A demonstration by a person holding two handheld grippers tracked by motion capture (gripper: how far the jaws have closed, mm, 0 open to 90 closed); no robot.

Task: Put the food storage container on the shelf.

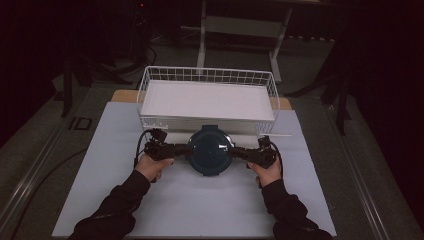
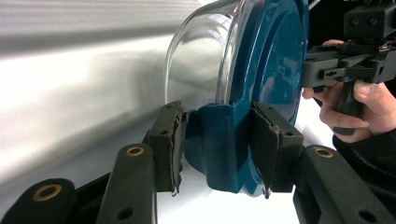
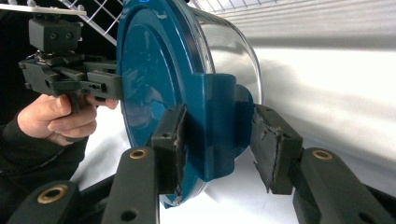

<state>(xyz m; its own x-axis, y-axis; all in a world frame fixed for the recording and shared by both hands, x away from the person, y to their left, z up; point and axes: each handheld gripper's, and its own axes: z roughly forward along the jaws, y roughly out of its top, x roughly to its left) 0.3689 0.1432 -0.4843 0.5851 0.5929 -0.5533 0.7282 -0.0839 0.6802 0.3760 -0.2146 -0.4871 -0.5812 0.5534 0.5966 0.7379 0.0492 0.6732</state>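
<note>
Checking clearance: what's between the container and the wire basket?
Nothing. In the high view the lidded container, held by left gripper and right gripper, sits against the wire basket front; whether touching is unclear.

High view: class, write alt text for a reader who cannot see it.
A person holds a round glass container with a blue lid by its two side clips, the left gripper and right gripper clamped on opposite sides. It sits above a white table, just in front of a white wire basket.
</note>
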